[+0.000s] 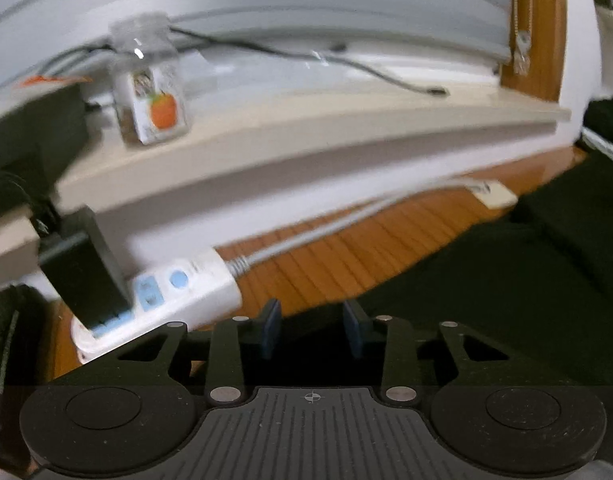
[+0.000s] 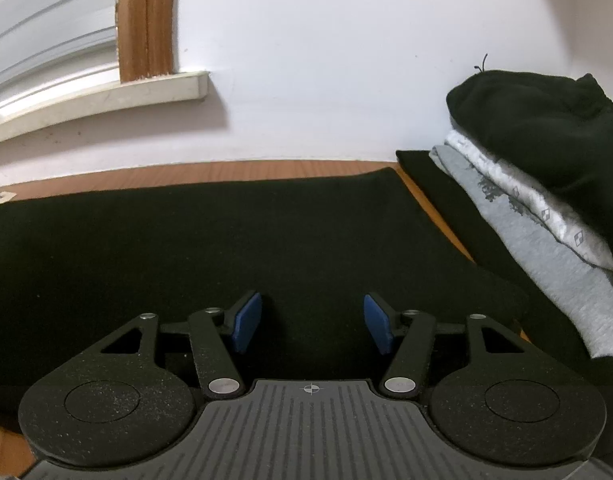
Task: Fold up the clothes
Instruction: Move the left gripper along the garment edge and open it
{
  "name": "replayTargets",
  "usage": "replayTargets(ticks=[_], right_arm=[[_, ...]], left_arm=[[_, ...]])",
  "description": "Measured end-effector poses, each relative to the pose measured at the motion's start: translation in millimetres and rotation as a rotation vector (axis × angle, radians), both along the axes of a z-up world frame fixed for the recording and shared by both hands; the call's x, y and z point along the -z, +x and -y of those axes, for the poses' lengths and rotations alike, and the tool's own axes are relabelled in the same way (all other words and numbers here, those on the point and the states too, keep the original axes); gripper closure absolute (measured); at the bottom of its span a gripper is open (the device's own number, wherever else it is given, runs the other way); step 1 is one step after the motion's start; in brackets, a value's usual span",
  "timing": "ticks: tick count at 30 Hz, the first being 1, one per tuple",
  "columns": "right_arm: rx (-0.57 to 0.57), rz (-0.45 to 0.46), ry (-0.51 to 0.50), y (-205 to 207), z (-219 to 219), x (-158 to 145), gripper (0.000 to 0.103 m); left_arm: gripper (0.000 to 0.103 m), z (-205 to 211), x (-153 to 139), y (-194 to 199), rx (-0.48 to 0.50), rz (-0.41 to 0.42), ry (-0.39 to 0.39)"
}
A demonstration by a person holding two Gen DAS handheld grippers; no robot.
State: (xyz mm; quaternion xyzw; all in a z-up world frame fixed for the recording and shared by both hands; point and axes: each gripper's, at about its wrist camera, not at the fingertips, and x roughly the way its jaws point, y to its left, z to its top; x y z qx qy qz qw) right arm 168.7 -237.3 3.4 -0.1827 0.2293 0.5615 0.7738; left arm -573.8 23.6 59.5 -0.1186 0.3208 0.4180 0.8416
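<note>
Your right gripper (image 2: 312, 322) hovers spread and empty over the flat black cloth garment (image 2: 226, 232); your left gripper (image 1: 311, 330), also parted, holds nothing at its nine o'clock edge. It looks soft and limp: pinch a hem corner.

Ahead of the left gripper (image 1: 311, 330) and to its left, a power strip (image 1: 162, 300) lies on the floor (image 1: 346, 256) with an adapter (image 1: 86, 276) plugged into it, and beyond it a window sill (image 1: 306, 136) carries a small carton (image 1: 154, 100). Under and ahead of the right gripper (image 2: 311, 322) a cloth (image 2: 226, 232) lies flat on the floor. To its right a pile of folded clothes (image 2: 546, 200) sits against the wall (image 2: 326, 60).
</note>
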Motion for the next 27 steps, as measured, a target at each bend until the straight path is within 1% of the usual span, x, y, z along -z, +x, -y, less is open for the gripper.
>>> replayTargets(ticks=[1, 3, 6, 7, 10, 11, 13, 16, 18, 19, 20, 23, 25, 26, 27], right_arm=[[-0.001, -0.001, 0.000, 0, 0, 0, 0.046], [0.000, 0.000, 0.000, 0, 0, 0, 0.046], [0.001, 0.002, -0.001, 0, 0, 0, 0.045], [0.000, 0.003, -0.001, 0, 0, 0, 0.045], [-0.001, 0.002, -0.001, -1, 0, 0, 0.045], [-0.001, 0.001, -0.001, 0, 0, 0, 0.045], [-0.002, -0.002, 0.000, 0, -1, 0, 0.045], [-0.003, -0.003, -0.001, 1, -1, 0, 0.045], [-0.005, -0.002, -0.001, 0, -1, 0, 0.045], [-0.006, -0.002, -0.001, 0, -1, 0, 0.045], [-0.008, -0.001, -0.002, 0, -1, 0, 0.045], [-0.009, -0.001, -0.002, 1, -1, 0, 0.045], [-0.011, 0.000, -0.002, 1, -2, -1, 0.045], [-0.011, 0.001, -0.002, 1, -2, -1, 0.045], [-0.012, 0.002, -0.002, 1, -2, -1, 0.045]], left_arm=[[0.058, 1, 2, 2, 0.007, -0.012, 0.001], [0.052, 3, 7, 7, 0.021, -0.036, 0.002], [0.053, 4, 11, 14, 0.038, -0.051, 0.009], [0.056, 4, 12, 15, 0.044, -0.048, 0.010], [0.093, 10, 12, 18, 0.060, -0.050, 0.035], [0.096, 12, 12, 19, 0.066, -0.051, 0.044], [0.098, 16, 11, 22, 0.063, -0.054, 0.065], [0.098, 19, -5, 17, 0.000, -0.019, 0.102], [0.098, 17, -16, 10, -0.088, 0.008, 0.137], [0.098, 14, -16, 9, -0.114, 0.014, 0.124], [0.098, 11, -12, 11, -0.117, -0.007, 0.098], [0.096, 9, 3, 24, -0.123, -0.098, 0.066], [0.090, 11, 2, 26, -0.143, -0.086, 0.075], [0.079, 12, 0, 26, -0.153, -0.075, 0.081], [0.071, 15, -3, 29, -0.149, -0.065, 0.096]])
